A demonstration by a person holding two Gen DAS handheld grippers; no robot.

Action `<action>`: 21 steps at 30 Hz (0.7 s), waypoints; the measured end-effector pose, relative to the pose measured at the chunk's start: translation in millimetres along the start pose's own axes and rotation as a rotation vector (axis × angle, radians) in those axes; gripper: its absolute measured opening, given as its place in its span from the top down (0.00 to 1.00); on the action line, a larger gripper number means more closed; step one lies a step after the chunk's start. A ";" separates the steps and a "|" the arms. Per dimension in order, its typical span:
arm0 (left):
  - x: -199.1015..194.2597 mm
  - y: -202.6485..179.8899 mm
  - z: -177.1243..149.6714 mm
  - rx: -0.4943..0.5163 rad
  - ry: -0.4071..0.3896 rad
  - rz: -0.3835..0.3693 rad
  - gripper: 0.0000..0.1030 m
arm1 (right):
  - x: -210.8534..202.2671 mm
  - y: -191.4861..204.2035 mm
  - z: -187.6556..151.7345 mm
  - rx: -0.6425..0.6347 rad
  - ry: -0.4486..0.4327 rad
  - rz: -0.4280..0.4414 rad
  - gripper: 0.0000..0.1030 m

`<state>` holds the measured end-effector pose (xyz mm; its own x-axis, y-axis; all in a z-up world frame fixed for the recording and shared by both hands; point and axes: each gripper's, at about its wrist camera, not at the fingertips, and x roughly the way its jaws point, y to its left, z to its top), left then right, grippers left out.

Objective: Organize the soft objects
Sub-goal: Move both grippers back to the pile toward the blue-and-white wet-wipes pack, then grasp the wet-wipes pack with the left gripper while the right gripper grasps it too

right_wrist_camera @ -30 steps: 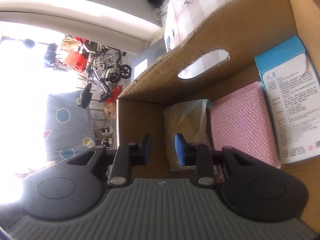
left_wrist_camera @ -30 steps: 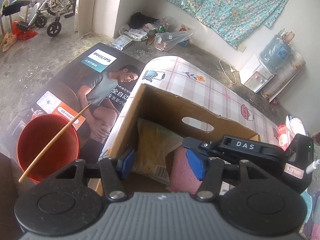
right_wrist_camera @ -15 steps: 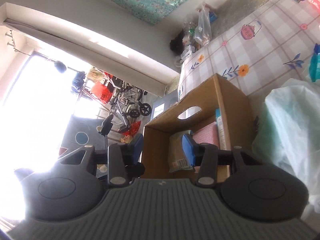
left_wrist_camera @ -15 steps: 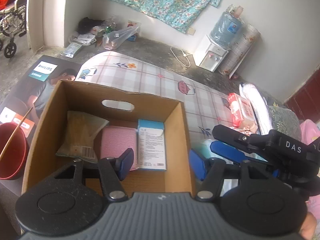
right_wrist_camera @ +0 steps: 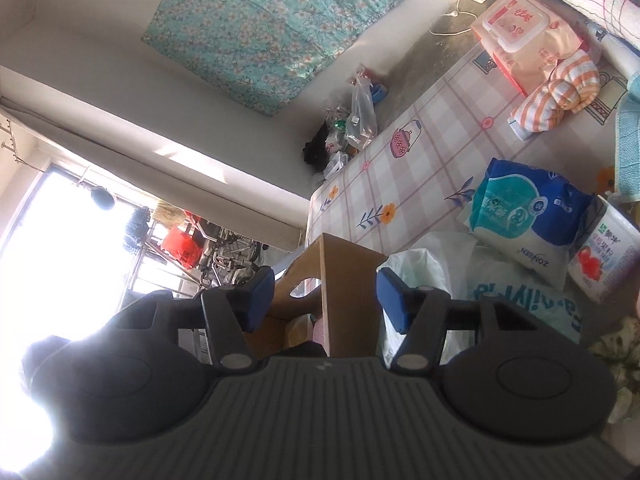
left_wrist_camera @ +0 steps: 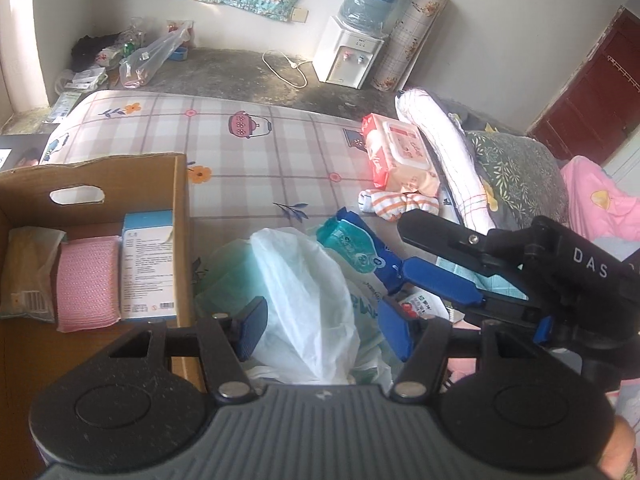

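Note:
A cardboard box (left_wrist_camera: pixel 181 208) stands at the left in the left wrist view. In it lie a yellowish pack (left_wrist_camera: pixel 28 272), a pink pack (left_wrist_camera: pixel 88 280) and a blue-white carton (left_wrist_camera: pixel 148 264). My left gripper (left_wrist_camera: pixel 322 330) is open above a white plastic bag (left_wrist_camera: pixel 304 300), not pressing it. My right gripper (left_wrist_camera: pixel 404 246) hovers to the right over a blue-teal pack (left_wrist_camera: pixel 352 244). In the right wrist view, the right gripper (right_wrist_camera: pixel 326 298) has its jaws opening with nothing in them. The box's corner (right_wrist_camera: pixel 348 280) shows beyond it, the blue-teal pack (right_wrist_camera: pixel 524 216) further right.
A pink wipes pack (left_wrist_camera: pixel 400 156), striped socks (left_wrist_camera: pixel 400 202), a rolled white towel (left_wrist_camera: pixel 444 152) and a small red-white pack (left_wrist_camera: pixel 420 306) lie on the checked cover (left_wrist_camera: pixel 248 152). A floral pillow (left_wrist_camera: pixel 516 176) is at the right. A water dispenser (left_wrist_camera: pixel 352 48) stands by the far wall.
Both grippers have swung right, away from the box and over the pile of soft packs. The right gripper came out of the box and its jaws have widened.

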<state>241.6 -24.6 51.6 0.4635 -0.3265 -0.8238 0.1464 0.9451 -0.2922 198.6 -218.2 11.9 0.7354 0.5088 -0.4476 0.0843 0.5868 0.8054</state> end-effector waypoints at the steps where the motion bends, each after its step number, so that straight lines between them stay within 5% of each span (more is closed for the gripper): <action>1: 5.4 -6.6 0.9 0.006 0.008 -0.003 0.39 | -3.2 -6.5 3.3 0.006 -0.005 -0.003 0.44; 16: 72.9 -65.6 20.3 0.037 0.071 -0.061 0.44 | -32.9 -59.1 46.4 -0.014 -0.056 -0.112 0.40; 21: 104.1 -70.9 28.3 0.028 0.120 -0.070 0.48 | -16.2 -76.7 68.1 -0.031 -0.006 -0.178 0.32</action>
<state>304.1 -125.2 0.4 0.3442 -0.3892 -0.8544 0.1994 0.9196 -0.3386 226.0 -314.3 -16.1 0.7147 0.3918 -0.5794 0.1928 0.6859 0.7017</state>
